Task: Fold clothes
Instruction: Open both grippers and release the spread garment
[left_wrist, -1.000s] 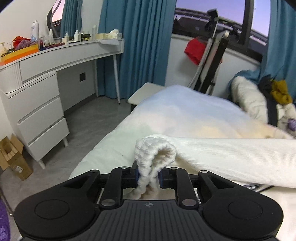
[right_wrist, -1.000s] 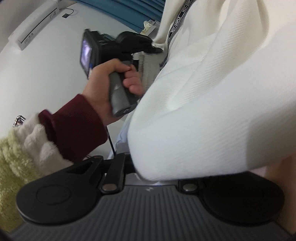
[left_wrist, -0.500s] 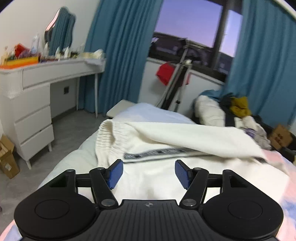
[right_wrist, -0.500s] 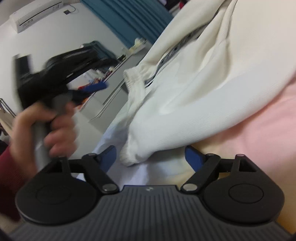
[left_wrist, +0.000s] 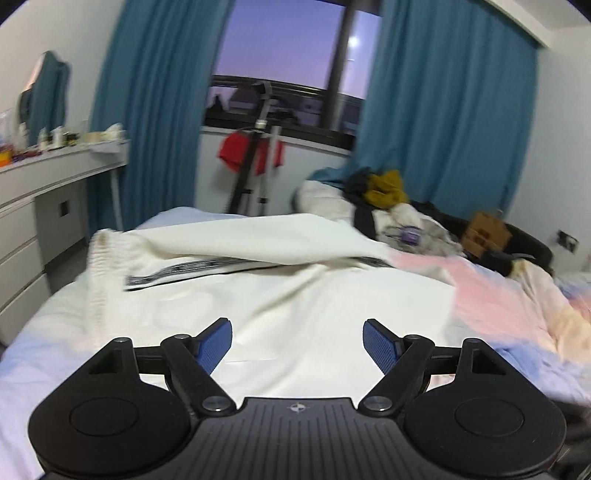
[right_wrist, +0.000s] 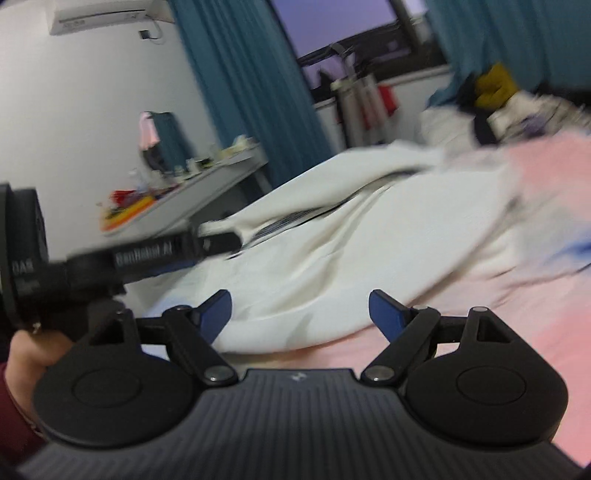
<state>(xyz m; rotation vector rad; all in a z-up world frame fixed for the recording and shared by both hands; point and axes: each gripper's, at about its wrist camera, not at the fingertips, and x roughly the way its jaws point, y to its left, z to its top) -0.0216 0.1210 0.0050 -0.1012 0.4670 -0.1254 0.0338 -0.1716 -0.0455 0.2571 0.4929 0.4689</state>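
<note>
Left gripper (left_wrist: 297, 341) released ribbed cuff; right gripper (right_wrist: 300, 310) released cream garment (left_wrist: 280, 291). Both fingers apart, empty. Fold laid on bed (left_wrist: 517, 295); regrasp next.

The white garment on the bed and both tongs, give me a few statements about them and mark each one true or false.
1. The left tongs are open and hold nothing. True.
2. The right tongs are clamped on the white garment. False: they are open, and the cloth lies loose on the bed.
3. A top layer of the garment is folded over, with a black-and-white strap showing beneath it. True.
4. The garment hangs off the floor. False: it rests on the bed.
</note>
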